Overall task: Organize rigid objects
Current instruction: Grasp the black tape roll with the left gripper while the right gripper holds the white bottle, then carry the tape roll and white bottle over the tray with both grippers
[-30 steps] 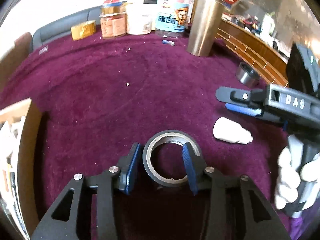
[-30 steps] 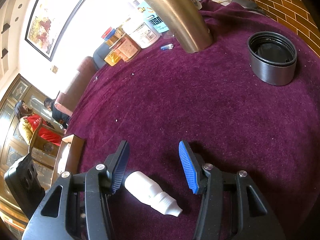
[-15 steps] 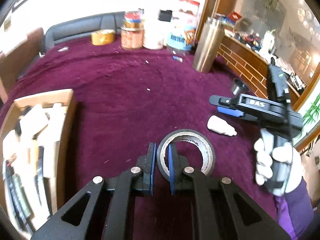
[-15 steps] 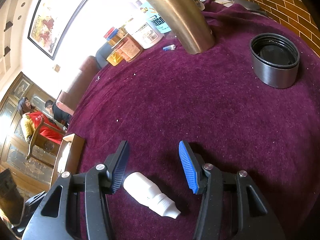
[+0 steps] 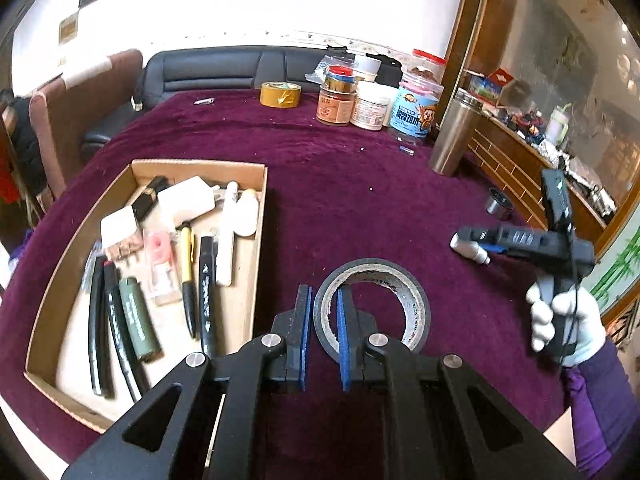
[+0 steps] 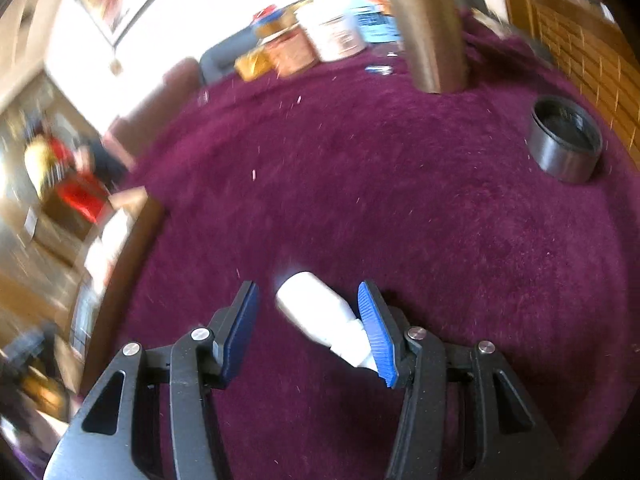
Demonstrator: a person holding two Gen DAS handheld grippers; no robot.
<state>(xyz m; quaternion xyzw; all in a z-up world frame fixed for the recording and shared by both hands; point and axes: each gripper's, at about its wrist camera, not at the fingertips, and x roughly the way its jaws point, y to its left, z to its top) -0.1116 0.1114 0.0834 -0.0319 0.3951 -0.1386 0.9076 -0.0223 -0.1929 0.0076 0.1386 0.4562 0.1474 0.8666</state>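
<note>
The left gripper point(image 5: 323, 334) pointed steeply downward, its blue pads point(image 5: 305, 332) pressed together on a thin wall. The right gripper point(image 6: 308, 334) also pointed down, jaws apart. A white-gloved hand point(image 5: 566, 326) with a purple sleeve point(image 5: 604, 404) held its handle.

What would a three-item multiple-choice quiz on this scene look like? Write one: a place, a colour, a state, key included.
1. Where is the cardboard box relative to the tape roll?
A. left
B. right
C. underneath

2. What colour is the tablecloth?
A. green
B. purple
C. grey

3. What is the left gripper doing?
A. standing open
B. clamping the tape roll's wall
C. holding a pen

Key: A, the box lies left of the roll in the left wrist view; B, the cloth is deep purple; B, the pads pinch the roll's wall.
</note>
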